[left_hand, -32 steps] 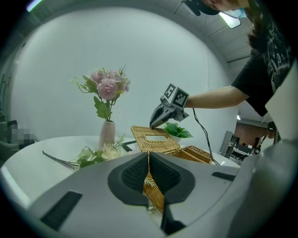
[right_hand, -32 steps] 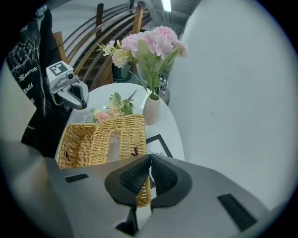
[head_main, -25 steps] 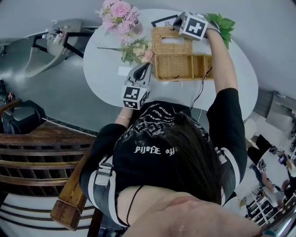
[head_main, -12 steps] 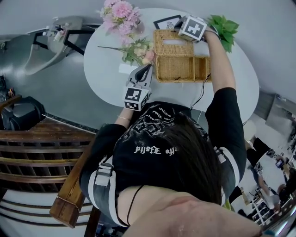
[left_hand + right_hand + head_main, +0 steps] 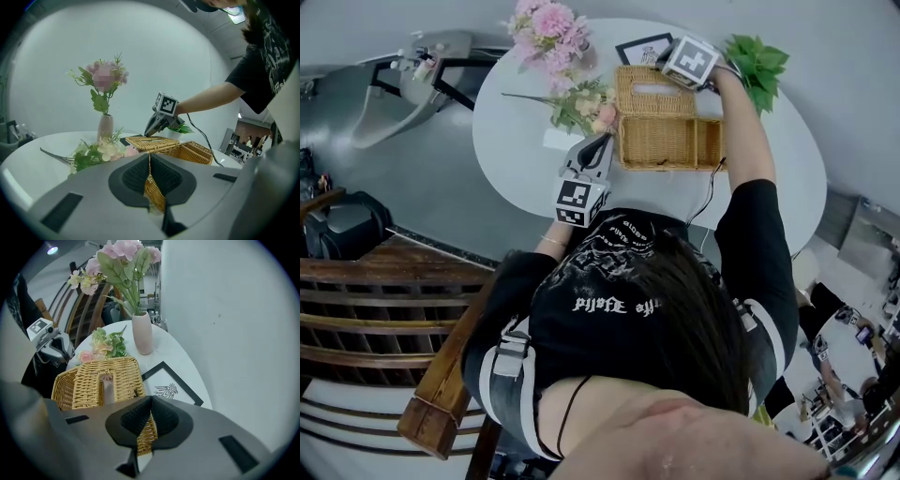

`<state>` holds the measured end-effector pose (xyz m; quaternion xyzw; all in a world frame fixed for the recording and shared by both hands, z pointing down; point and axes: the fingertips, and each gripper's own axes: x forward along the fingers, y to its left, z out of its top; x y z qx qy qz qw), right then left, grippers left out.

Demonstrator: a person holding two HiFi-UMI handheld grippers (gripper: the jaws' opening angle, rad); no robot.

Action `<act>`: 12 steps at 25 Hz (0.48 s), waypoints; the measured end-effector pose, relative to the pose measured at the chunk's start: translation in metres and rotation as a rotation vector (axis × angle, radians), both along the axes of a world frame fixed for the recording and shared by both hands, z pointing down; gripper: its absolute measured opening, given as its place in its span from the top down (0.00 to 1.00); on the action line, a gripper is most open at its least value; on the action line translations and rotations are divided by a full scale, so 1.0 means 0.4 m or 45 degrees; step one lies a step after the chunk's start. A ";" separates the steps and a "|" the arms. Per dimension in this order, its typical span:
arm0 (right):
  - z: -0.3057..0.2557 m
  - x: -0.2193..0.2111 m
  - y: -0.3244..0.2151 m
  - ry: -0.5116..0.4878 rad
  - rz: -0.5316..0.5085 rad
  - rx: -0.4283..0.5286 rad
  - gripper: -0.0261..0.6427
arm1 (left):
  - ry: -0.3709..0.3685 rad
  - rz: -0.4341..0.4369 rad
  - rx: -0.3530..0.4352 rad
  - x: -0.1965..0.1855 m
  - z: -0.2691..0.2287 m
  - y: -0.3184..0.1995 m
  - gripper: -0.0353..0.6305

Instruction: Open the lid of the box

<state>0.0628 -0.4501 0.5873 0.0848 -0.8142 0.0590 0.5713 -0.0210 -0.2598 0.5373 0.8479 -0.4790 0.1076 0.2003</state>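
Head view looks down past the person's dark hair and black shirt to a slatted wooden bench (image 5: 384, 319) at the lower left, standing on a grey floor. Beyond the shoulders lies a white oval table (image 5: 516, 159), with a plain pale wall behind it.

At the table's near side the left gripper (image 5: 602, 142) meets the left short end of the wicker box (image 5: 670, 142). In the left gripper view its jaws are clenched on that end's woven wall. A thin cable (image 5: 708, 192) hangs off the table edge by the right forearm.

The box sits in the middle of the table with its long axis running left to right across the person. Its mouth faces up, and the woven inside and a divider near the right end are bare to view. The slotted lid (image 5: 653, 91) is swung back along the far long side, away from the person; its exact tilt is hard to judge, perhaps close to level. The right gripper (image 5: 664, 62) pinches the lid's far edge, jaws closed on the weave.

Loose flowers (image 5: 581, 103) lie just left of the box. Farther back stand a vase of pink flowers (image 5: 546, 23), a framed picture (image 5: 639, 49) and a green plant (image 5: 759, 61)
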 end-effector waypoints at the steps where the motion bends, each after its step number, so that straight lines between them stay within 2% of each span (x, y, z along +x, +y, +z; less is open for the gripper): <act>1: 0.003 0.004 -0.004 0.009 0.011 0.002 0.91 | 0.002 0.001 -0.001 0.002 0.000 0.000 0.91; 6: 0.015 0.003 -0.005 0.024 0.049 -0.021 0.91 | -0.007 0.003 0.001 0.002 0.000 0.004 0.91; 12: -0.004 0.015 -0.029 -0.017 0.158 0.007 0.84 | -0.007 -0.010 0.011 -0.007 -0.002 0.001 0.91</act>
